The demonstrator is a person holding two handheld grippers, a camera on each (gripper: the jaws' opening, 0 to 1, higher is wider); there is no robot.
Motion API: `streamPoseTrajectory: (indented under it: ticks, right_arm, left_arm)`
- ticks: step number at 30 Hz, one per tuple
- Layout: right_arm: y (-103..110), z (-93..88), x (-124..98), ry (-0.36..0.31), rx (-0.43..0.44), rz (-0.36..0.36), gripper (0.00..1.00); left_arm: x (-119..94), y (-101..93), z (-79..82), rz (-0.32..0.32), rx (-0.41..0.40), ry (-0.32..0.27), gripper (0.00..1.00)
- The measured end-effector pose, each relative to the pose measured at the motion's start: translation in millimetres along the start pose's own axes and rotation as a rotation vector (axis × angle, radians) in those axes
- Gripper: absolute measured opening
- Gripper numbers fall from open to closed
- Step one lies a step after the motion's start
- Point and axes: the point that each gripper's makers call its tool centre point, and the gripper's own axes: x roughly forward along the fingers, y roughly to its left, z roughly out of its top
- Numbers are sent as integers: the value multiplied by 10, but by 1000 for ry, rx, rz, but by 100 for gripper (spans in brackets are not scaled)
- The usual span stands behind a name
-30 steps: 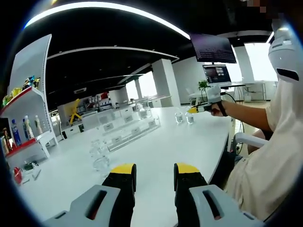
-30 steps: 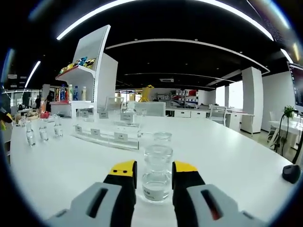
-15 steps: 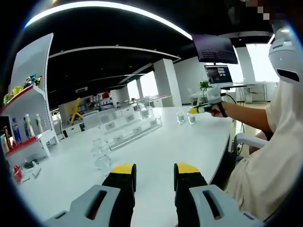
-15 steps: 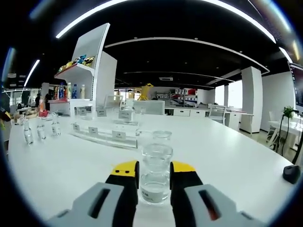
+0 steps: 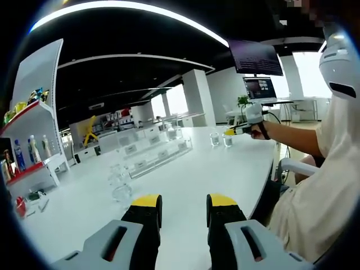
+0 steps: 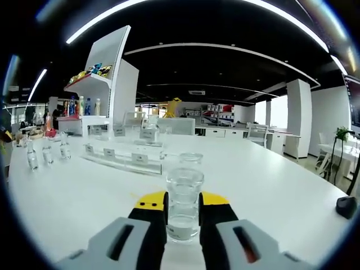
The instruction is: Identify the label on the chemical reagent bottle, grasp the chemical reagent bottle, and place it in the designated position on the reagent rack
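On the left of the right gripper view we see three small bottles (image 6: 46,153) standing in a row near the table's far edge, and beyond them a white shelf unit (image 6: 104,84) with colourful goods. Moving inward, the clear reagent rack (image 6: 126,157) lies across the white table (image 6: 292,191), its little label cards facing us. In the middle stands the chemical reagent bottle (image 6: 183,205), a clear glass jar with a white label low on its body, and our right gripper (image 6: 183,201) has its yellow-tipped jaws pressed against the jar's two sides, so we judge it clamped on the glass. Another jar (image 6: 191,159) sits just behind it. At far right a dark object (image 6: 345,205) rests on the table.

In the left gripper view, the left gripper (image 5: 181,209) hangs over bare table with its jaws parted and nothing between them; a few clear bottles (image 5: 119,183) stand ahead to its left.

We expect the jar to be rigid, smooth and slippery, fairly light (it looks nearly empty, though we cannot be sure) and breakable. Holding it at mid-body, above the label, seems sound; we would lift it upright and without squeezing harder.
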Motion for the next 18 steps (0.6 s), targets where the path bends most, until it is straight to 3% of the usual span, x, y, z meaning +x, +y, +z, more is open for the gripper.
streamPoseTrajectory:
  ticks: [18]
  right_arm:
    - [-23, 5, 72, -7, 22, -9, 21]
  left_arm:
    - [32, 12, -33, -2, -7, 8, 32]
